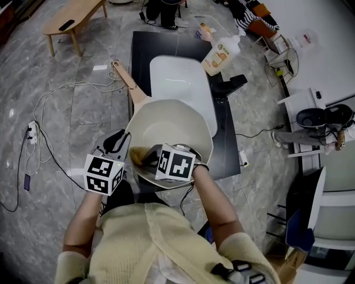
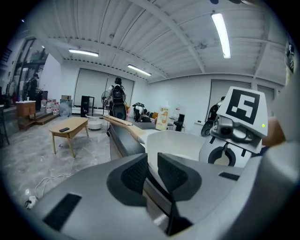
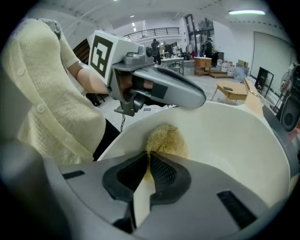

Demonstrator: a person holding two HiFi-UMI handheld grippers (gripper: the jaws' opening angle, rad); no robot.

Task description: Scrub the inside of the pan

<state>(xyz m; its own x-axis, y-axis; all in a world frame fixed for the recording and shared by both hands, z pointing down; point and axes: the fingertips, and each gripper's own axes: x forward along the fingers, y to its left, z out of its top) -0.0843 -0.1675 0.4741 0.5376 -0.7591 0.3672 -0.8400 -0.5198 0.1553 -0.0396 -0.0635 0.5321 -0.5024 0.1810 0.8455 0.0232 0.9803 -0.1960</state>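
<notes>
The cream pan (image 1: 177,125) is held up over the near end of the black table, with its wooden handle (image 1: 123,75) pointing far left. My left gripper (image 1: 123,145) is shut on the pan's near-left rim; in the left gripper view the rim (image 2: 149,161) runs between the jaws and the pan (image 2: 180,143) opens beyond. My right gripper (image 3: 149,161) is inside the pan (image 3: 234,140), shut on a yellow scrub sponge (image 3: 166,139) pressed against the near inner wall. From above the sponge (image 1: 140,155) shows beside the right gripper's marker cube (image 1: 175,163).
A white basin (image 1: 180,83) lies on the black table (image 1: 143,55), with a soap bottle (image 1: 222,52) at its far right and a black fixture (image 1: 230,86) beside it. Cables (image 1: 50,111) trail over the floor at left. A wooden low table (image 1: 72,16) stands far left.
</notes>
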